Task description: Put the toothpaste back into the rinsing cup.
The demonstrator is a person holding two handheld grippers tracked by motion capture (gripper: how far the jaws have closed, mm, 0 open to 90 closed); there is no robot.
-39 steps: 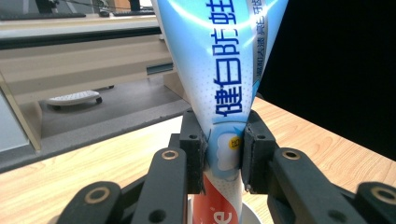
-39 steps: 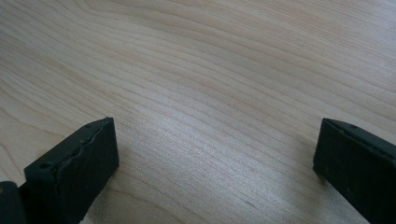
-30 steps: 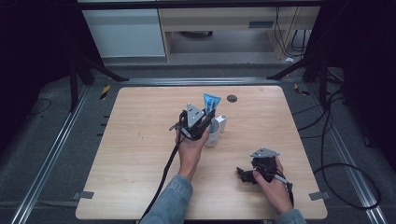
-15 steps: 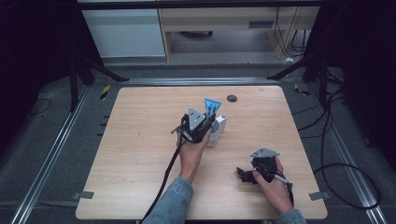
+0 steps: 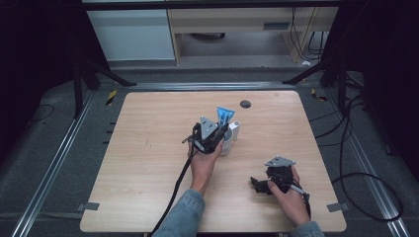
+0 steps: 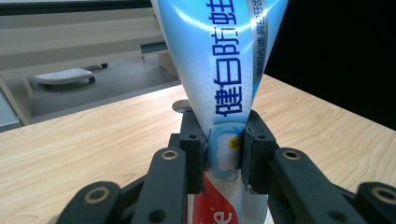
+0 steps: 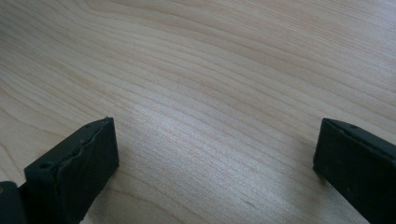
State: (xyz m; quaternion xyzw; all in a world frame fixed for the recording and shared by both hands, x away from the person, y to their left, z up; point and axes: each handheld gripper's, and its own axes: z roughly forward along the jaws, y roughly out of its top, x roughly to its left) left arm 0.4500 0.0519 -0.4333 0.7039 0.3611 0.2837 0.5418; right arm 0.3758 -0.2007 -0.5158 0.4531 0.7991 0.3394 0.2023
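Between the earlier frames and this one, the left gripper (image 5: 215, 132) had edged slightly toward the right and lower part of the high view, carrying its load closer over the white cylindrical cup (image 5: 227, 144); the right gripper (image 5: 264, 183) had not shifted.

At this moment the left fingers (image 6: 194, 154) were clenched on the blue, white and red toothpaste tube (image 6: 224, 84), pinching it from both sides low on its body. The tube stood upright, its long axis running straight up out of the fingers, crimped blue end uppermost at the centre of the high view. The cup sat directly beneath that hand, so the tube's lower end appeared to be in or just above it; which, I could not tell. A small white cylindrical object (image 5: 234, 130) stood touching or just beside the cup.

The right fingers (image 7: 74, 168) were spread wide over bare light wooden table (image 5: 148, 163), holding nothing, at lower right.
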